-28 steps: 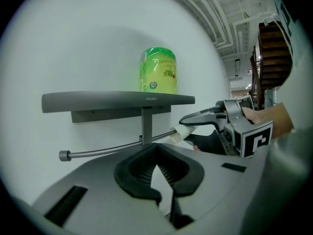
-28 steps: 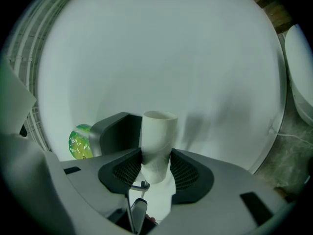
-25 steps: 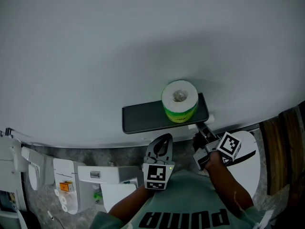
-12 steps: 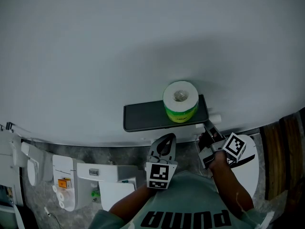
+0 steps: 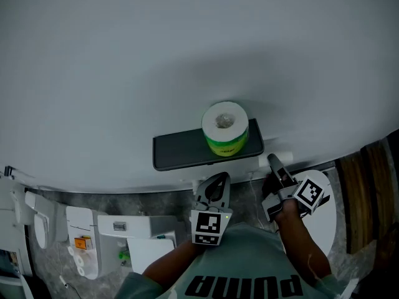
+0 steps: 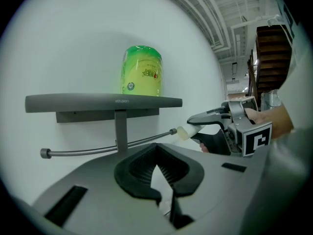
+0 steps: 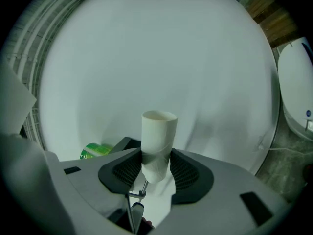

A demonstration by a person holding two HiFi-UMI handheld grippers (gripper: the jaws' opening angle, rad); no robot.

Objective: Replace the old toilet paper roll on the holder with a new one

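A new roll (image 5: 224, 126) in a green wrapper (image 6: 142, 70) stands upright on the holder's dark shelf (image 5: 181, 151), which is fixed to the white wall. Under the shelf (image 6: 98, 101) runs the bare metal rod (image 6: 98, 148). My right gripper (image 7: 156, 165) is shut on an empty white cardboard tube (image 7: 158, 136). In the left gripper view the tube (image 6: 188, 131) sits just past the rod's free right end. My left gripper (image 6: 156, 168) hangs below the shelf, shut with nothing in it. In the head view the left gripper (image 5: 214, 182) is left of the right gripper (image 5: 272, 162).
A white toilet lid (image 5: 318, 217) lies below the right gripper. White bathroom fittings (image 5: 87, 235) stand at the lower left on a mottled floor. A wooden panel (image 5: 368, 192) borders the right edge. The wall fills the rest of the view.
My right gripper has moved to the right with the tube, away from the shelf's end. The left gripper has drifted a little; the roll has not moved on the shelf.
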